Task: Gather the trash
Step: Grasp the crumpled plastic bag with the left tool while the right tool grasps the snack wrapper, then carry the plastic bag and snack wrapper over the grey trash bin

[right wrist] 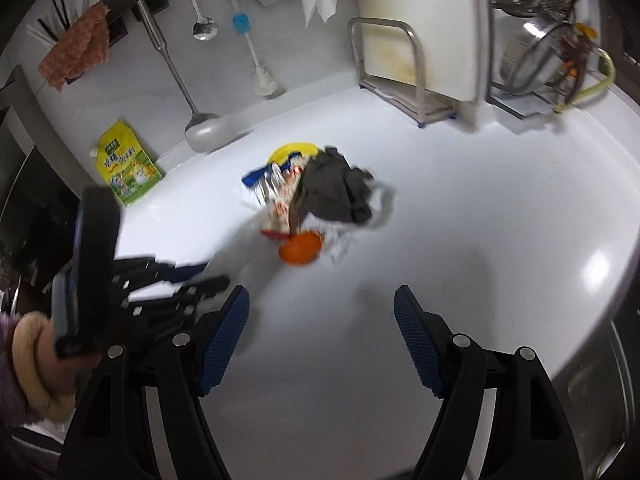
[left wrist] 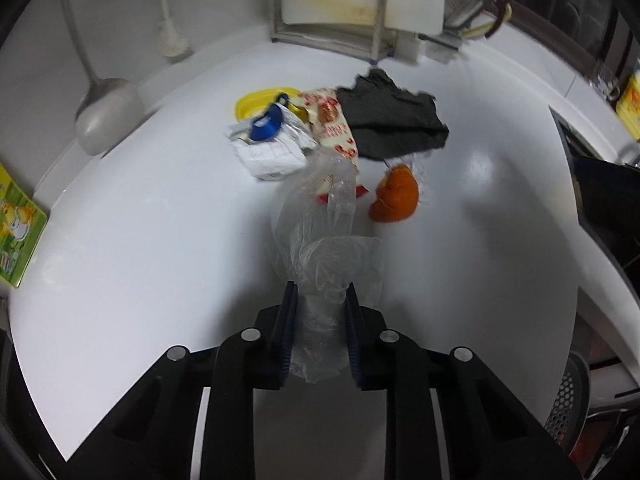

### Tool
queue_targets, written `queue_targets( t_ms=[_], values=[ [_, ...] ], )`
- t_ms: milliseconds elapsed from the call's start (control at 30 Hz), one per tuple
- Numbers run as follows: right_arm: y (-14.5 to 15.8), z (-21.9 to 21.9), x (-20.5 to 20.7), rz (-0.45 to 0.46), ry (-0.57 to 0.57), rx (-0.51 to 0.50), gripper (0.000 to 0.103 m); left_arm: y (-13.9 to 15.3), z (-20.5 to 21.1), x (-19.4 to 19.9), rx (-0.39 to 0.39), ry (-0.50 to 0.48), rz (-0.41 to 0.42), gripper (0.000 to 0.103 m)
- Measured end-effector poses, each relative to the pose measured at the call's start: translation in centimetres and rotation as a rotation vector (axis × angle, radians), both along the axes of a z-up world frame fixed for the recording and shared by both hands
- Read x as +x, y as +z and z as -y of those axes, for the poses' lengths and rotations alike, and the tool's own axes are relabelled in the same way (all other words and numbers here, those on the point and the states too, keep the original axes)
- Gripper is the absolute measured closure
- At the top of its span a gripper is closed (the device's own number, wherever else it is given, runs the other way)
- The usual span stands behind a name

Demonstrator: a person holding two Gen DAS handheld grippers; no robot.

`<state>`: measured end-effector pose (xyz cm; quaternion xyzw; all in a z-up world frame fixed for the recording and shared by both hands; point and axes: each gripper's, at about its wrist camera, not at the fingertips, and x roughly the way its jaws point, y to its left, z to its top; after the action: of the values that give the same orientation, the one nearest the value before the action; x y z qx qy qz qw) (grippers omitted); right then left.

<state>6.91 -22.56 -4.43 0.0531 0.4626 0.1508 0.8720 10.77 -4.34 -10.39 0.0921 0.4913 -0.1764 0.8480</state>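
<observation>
Left gripper [left wrist: 320, 292] clamped on clear plastic bag [left wrist: 320, 248], seen only in left view, bag crumpled, trailing toward trash pile [left wrist: 340, 128] mid-counter [left wrist: 140, 240], orange peel [right wrist: 301, 248] beside, right gripper [right wrist: 322, 304] open, empty.

Both grippers, left [left wrist: 320, 292] and right [right wrist: 320, 296], are black with ribbed blue pads and silver screws; purple sleeve [right wrist: 8, 380] with cream cuff.
</observation>
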Motion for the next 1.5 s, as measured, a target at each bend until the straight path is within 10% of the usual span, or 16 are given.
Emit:
queue_targets(
  t_ms=[233, 767, 900, 1500],
  values=[
    [-1.0, -4.8, 4.4, -0.015, 0.102, 0.002, 0.059, 2.5, -2.7, -0.8, -0.066, 0.076, 0.039, 0.084],
    [-6.1, -9.6, 13.2, -0.127, 0.060, -0.031, 0.060, 2.6, -5.4, -3.3, -0.077, 0.100, 0.008, 0.083],
    [-7.2, -10.1, 13.9, -0.148, 0.078, -0.071, 0.076, 2.8, -5.9, -3.7, -0.079, 0.116, 0.013, 0.083],
    [1.2, -6.9, 6.3, 0.010, 0.122, 0.017, 0.089, 6.4, -4.2, -5.3, -0.098, 0.151, 0.086, 0.083]
  ],
)
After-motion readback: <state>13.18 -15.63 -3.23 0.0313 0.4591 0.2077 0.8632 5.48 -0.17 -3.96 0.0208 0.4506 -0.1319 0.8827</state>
